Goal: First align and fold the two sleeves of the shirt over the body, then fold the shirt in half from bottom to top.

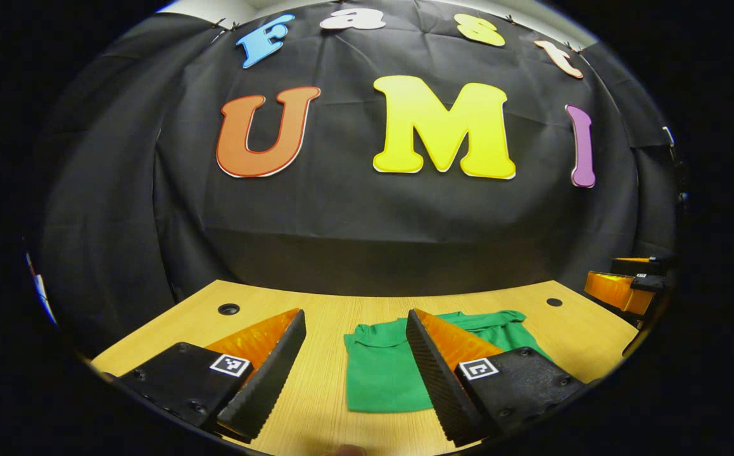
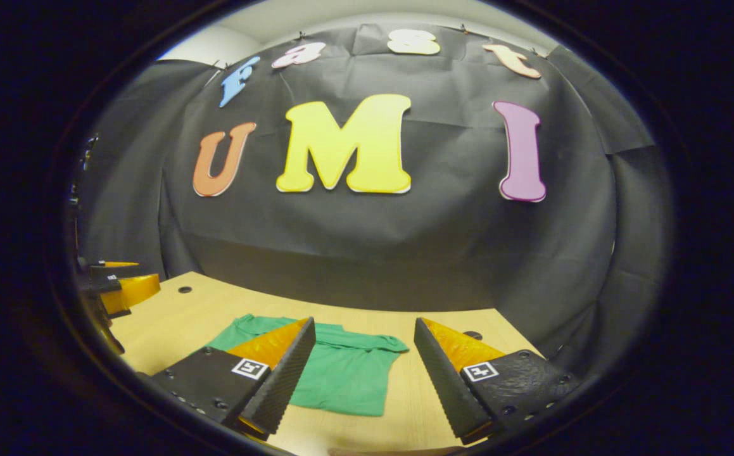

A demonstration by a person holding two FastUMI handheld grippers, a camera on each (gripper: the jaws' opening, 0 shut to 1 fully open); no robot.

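Left gripper view: left gripper (image 1: 355,373) wide open, holding nothing, above the desk (image 1: 316,405). Green shirt (image 1: 382,373) lies folded on the desk ahead, partly behind the gripper's right-hand finger. Other gripper (image 1: 623,288) far right edge, state unclear.

Right gripper view: right gripper (image 2: 361,380) wide open, holding nothing. Shirt ahead-left, partly behind its left-hand finger. Other gripper (image 2: 116,285) far left.

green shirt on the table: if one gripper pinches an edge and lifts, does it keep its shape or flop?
Likely flops: the green shirt lies flat on the wooden table with soft wrinkles at the collar, so it is thin cloth. Probably light, and it may slide and bunch if pushed. Left gripper and right gripper are both open above it.
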